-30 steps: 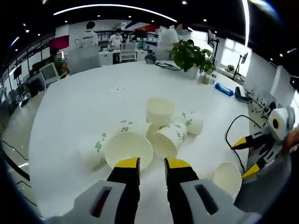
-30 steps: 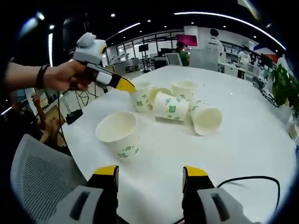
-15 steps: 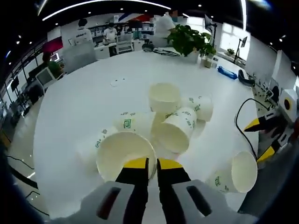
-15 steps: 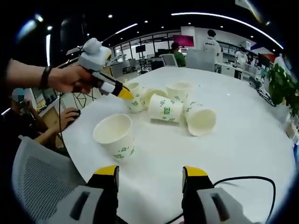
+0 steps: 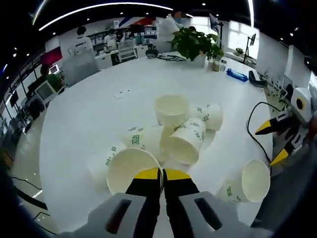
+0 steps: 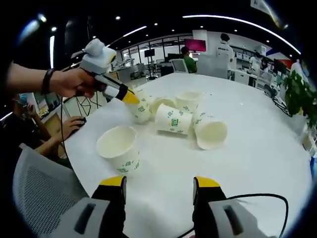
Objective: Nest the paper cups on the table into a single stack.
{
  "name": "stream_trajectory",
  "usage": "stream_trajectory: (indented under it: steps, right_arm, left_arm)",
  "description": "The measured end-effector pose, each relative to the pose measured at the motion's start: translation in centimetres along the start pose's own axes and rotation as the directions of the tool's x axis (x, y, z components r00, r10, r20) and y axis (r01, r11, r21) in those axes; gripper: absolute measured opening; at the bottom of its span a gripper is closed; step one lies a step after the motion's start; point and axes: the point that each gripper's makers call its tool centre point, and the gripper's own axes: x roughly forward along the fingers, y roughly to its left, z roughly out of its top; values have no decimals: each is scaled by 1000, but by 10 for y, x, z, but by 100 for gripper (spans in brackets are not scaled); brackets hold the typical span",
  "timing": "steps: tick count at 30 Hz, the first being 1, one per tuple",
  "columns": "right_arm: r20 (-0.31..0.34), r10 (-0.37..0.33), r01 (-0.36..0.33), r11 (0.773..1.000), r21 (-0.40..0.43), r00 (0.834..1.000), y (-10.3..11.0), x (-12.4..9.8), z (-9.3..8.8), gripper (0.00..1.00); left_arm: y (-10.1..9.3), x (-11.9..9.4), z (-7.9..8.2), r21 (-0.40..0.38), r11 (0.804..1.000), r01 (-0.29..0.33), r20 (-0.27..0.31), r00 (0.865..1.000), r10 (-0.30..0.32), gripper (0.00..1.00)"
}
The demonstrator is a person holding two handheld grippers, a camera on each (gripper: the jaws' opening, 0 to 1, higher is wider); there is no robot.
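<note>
Left gripper jaws went from open to closed, now pinching the near rim of the tipped cup. In the right gripper view that cup is lifted off the table.

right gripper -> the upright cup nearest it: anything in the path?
Nothing visible. In the right gripper view the right gripper is open, and bare table lies between its jaws and the upright cup. The other cups lie farther back, near the left gripper.
</note>
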Motion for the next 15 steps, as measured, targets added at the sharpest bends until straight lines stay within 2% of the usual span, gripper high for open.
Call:
stream_trajectory:
  steps: [8,12,15]
  right_arm:
    - [12,0,1,999,-41,1000,-11,3,17,53]
    - [24,7,-5,998,-64,1000,-9,6,27,53]
    - [27,17,-15,997,-78,999,-7,11,34,53]
  left_arm:
    - [-6,-14,9,13,1000,17,16,1000,-17,0]
    - [-7,-9,10,10,999,30,22,999,-31,0]
    - [-14,-13,17,13,999,49,34,998,-50,0]
